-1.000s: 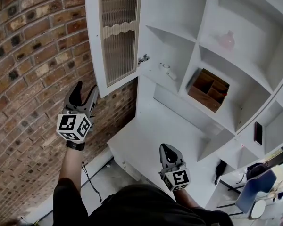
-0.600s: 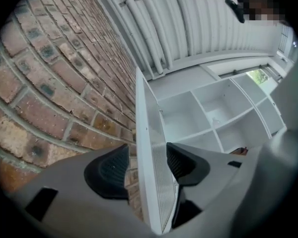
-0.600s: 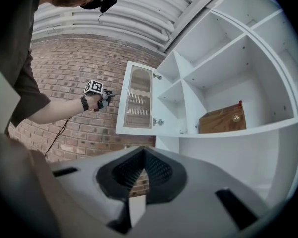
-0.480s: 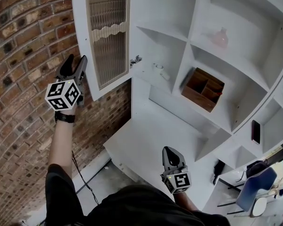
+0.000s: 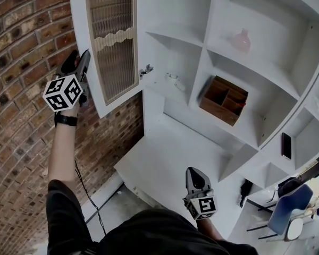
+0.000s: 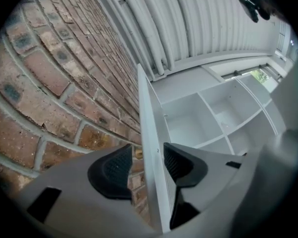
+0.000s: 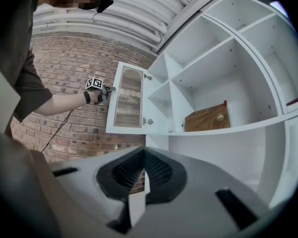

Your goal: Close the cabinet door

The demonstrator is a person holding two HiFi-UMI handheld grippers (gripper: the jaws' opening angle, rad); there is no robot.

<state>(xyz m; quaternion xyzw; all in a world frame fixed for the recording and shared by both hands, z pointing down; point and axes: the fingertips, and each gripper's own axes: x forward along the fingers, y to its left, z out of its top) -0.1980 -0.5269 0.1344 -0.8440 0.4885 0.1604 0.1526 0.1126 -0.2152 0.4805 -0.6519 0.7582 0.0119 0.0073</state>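
The white cabinet door (image 5: 111, 47), with a ribbed glass pane, stands swung wide open towards the brick wall. My left gripper (image 5: 77, 62) is raised at the door's outer free edge. In the left gripper view that edge (image 6: 148, 133) runs between the two pads of the left gripper (image 6: 148, 170); the jaws are closing, and a gap with brick behind still shows at the left pad. The right gripper view shows the door (image 7: 129, 103) and the left gripper (image 7: 108, 90) from afar. My right gripper (image 5: 194, 175) hangs low over the white desk, shut and empty (image 7: 144, 170).
A brick wall (image 5: 21, 100) stands close behind the open door. The open shelves hold a wooden box (image 5: 223, 100), a pink vase (image 5: 241, 40) and a small white thing (image 5: 173, 78). The door's hinge (image 5: 147, 69) sits at its inner side. A chair (image 5: 287, 217) is at lower right.
My left gripper has risen along the brick wall from below the door's lower corner to its outer edge, and its jaws have narrowed. The right gripper has barely shifted.
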